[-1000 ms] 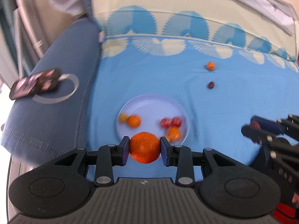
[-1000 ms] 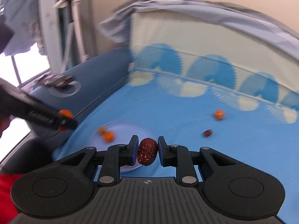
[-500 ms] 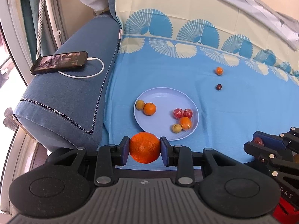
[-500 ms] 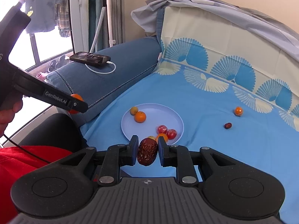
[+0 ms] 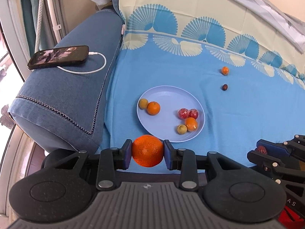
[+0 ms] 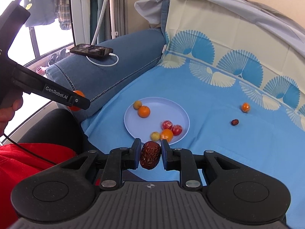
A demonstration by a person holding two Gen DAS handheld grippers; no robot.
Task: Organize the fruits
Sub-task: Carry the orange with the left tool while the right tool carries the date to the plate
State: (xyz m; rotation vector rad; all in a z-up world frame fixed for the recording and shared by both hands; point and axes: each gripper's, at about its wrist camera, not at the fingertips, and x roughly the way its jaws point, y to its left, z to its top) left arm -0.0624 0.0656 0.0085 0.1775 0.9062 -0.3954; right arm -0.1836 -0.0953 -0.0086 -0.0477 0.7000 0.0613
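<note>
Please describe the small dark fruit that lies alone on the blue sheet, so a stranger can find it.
Start at the plate on the blue sheet. Beyond it, toward the fan-patterned border, two loose fruits lie close together. The dark fruit is the nearer and smaller one, brown-red, not orange like its neighbour.

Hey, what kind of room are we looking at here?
Probably a living room at home: a blue sofa armrest with a charging phone on it, a patterned sheet over the seat, a plate of fruit.
</note>
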